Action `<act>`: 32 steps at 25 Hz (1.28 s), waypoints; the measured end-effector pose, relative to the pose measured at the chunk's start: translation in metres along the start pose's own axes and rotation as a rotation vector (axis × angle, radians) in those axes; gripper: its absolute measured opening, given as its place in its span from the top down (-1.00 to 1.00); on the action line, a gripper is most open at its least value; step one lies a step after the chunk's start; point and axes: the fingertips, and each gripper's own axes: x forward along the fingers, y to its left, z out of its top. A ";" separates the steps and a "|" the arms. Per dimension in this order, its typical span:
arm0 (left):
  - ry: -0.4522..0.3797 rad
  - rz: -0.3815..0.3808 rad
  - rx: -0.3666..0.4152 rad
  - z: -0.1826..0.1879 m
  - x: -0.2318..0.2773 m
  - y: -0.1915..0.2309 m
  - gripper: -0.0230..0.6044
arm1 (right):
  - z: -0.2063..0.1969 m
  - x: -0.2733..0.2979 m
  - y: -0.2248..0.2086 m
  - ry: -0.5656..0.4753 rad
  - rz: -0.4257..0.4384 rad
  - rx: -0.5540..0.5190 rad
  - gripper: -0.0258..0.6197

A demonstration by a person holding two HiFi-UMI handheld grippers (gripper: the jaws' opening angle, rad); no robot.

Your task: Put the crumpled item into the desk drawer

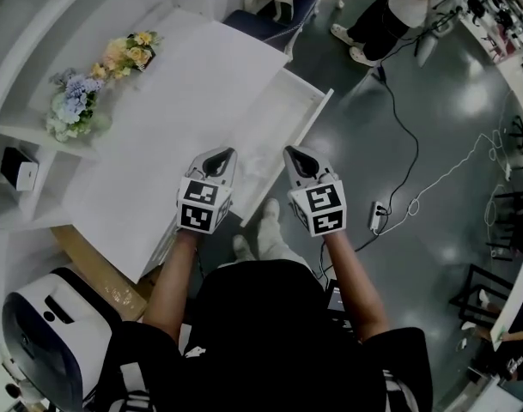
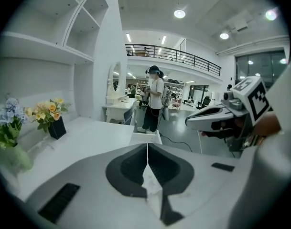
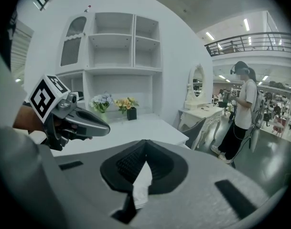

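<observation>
The white desk (image 1: 184, 101) has its drawer (image 1: 282, 118) pulled out to the right. Faint wrinkled white matter lies in the drawer bottom (image 1: 263, 157); I cannot tell if it is the crumpled item. My left gripper (image 1: 216, 157) hovers over the desk's near edge beside the drawer, jaws shut with nothing between them (image 2: 146, 156). My right gripper (image 1: 297, 154) hangs over the drawer's front panel, its tips together (image 3: 145, 149). A wrinkled white patch (image 3: 141, 182) shows in the gap behind those tips; whether it is held is unclear.
Two flower bunches (image 1: 128, 51) (image 1: 72, 101) stand at the desk's back. A chair (image 1: 270, 20) sits at the far end. A person (image 1: 398, 7) stands on the grey floor beyond. A cable (image 1: 407, 144) and power strip (image 1: 378, 217) lie right of the drawer. A white machine (image 1: 46, 333) is at lower left.
</observation>
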 end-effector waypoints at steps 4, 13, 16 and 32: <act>-0.029 0.006 -0.011 0.004 -0.023 0.000 0.90 | 0.011 -0.009 0.015 -0.031 -0.003 0.000 0.93; -0.112 0.005 0.022 0.024 -0.062 -0.011 0.89 | 0.034 -0.028 0.032 -0.089 -0.035 -0.029 0.93; -0.140 0.007 0.038 0.031 -0.079 -0.014 0.90 | 0.042 -0.037 0.040 -0.106 -0.049 -0.040 0.93; -0.311 0.022 0.056 0.060 -0.152 -0.023 0.89 | 0.077 -0.070 0.077 -0.213 -0.065 -0.046 0.93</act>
